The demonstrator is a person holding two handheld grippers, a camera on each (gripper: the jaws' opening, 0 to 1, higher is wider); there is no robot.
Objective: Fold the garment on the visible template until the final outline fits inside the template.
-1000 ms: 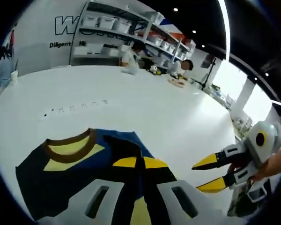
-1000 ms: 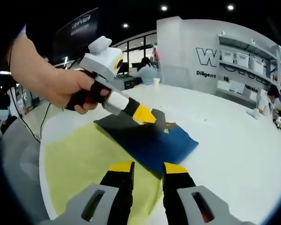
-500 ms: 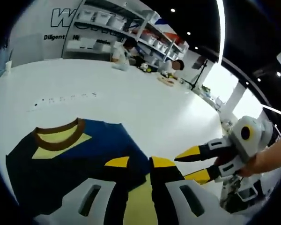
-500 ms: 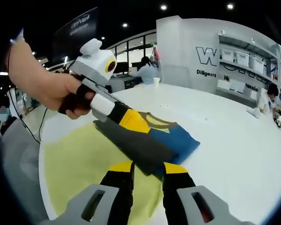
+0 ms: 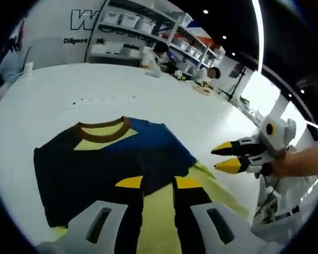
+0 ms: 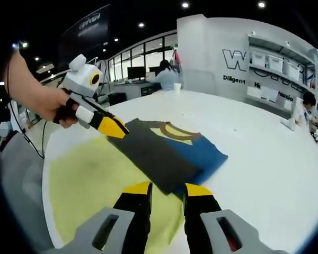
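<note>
Left gripper view: the left tongs [image 5: 155, 182] stand with jaws apart, holding nothing, tips over the near edge of the shirt [image 5: 103, 159]. The shirt lies flat and folded on the white table [image 5: 58, 84], its brown collar [image 5: 103, 128] on the far side, partly covering the yellow template [image 5: 164, 222]. The right tongs [image 5: 228, 157] hover beside the shirt, jaws slightly apart, empty.

Right gripper view: the right tongs [image 6: 164, 189] are open and empty at the shirt's [image 6: 164, 151] near corner. The left tongs [image 6: 115, 127] sit at the shirt's far edge; jaw gap cannot be told here. The yellow template [image 6: 90, 185] extends beyond the shirt.

Judgement: soft, light, limp fabric; best pinched at an edge or corner through all layers.
</note>
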